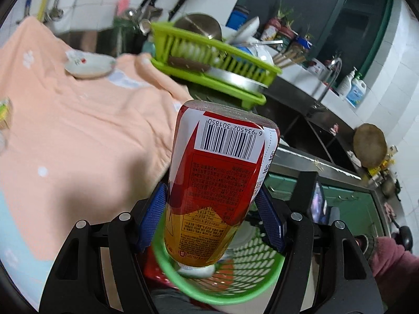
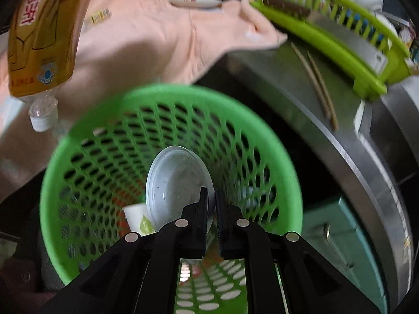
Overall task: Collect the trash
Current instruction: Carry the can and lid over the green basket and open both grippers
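Bottle (image 1: pixel 217 183), an empty drink bottle with a red and yellow label, hangs cap down over the rim of the green basket (image 2: pixel 167 99), clamped around its middle by the left gripper (image 1: pixel 212 209). To drop it well, I would centre the cap over the opening first, clear of the rim, then release. The right gripper (image 2: pixel 211 201) is pinched on the basket's near rim, holding it tilted; a white lid (image 2: pixel 175 183) and paper cup (image 2: pixel 137 218) already lie inside.

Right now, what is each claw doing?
Left claw: shut on the bottle, cap down over the green basket.
Right claw: shut, holding the basket rim.
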Motion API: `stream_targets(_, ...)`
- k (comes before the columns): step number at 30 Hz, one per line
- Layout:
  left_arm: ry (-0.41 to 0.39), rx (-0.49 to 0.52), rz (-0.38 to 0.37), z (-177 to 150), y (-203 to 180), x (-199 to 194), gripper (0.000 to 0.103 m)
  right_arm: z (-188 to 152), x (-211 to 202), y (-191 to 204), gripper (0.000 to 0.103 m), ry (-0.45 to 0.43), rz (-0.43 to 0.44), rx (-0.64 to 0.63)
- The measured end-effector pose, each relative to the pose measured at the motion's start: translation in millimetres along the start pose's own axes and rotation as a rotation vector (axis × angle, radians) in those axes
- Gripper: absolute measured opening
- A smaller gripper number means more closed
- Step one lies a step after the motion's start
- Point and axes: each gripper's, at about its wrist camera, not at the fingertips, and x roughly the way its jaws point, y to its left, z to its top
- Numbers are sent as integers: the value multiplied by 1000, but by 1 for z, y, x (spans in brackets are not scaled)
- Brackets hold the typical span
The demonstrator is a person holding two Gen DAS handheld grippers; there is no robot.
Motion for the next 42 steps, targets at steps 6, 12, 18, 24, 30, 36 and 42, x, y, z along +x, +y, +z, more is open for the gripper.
stream_targets(6, 81, -14, -11, -20, -7, 40, 67, -16, 4, -6, 18, 25, 7, 26)
stream_targets(12, 156, -54, -20, -39, -6, 71, 67, -18, -16, -12, 35, -12, 17, 42)
stream_targets(18, 265, -65, 11, -61, -7, 106, 68, -19, -40, -20, 42, -75, 8, 57)
stream_targets(24, 343, -77, 30, -77, -8, 125, 69, -19, -56, -26, 48, -120, 9, 80)
stream_targets(30, 385, -64, 43, -90, -10, 136, 70, -18, -63, -29, 49, -144, 19, 103)
stream_targets(36, 375, -71, 26, -87, -8, 132, 74, -15, -63, -31, 51, -149, 27, 116)
stream_targets(42, 342, -66, 44, -83, -2, 116, 74, -9, -66, -29, 52, -163, 33, 118)
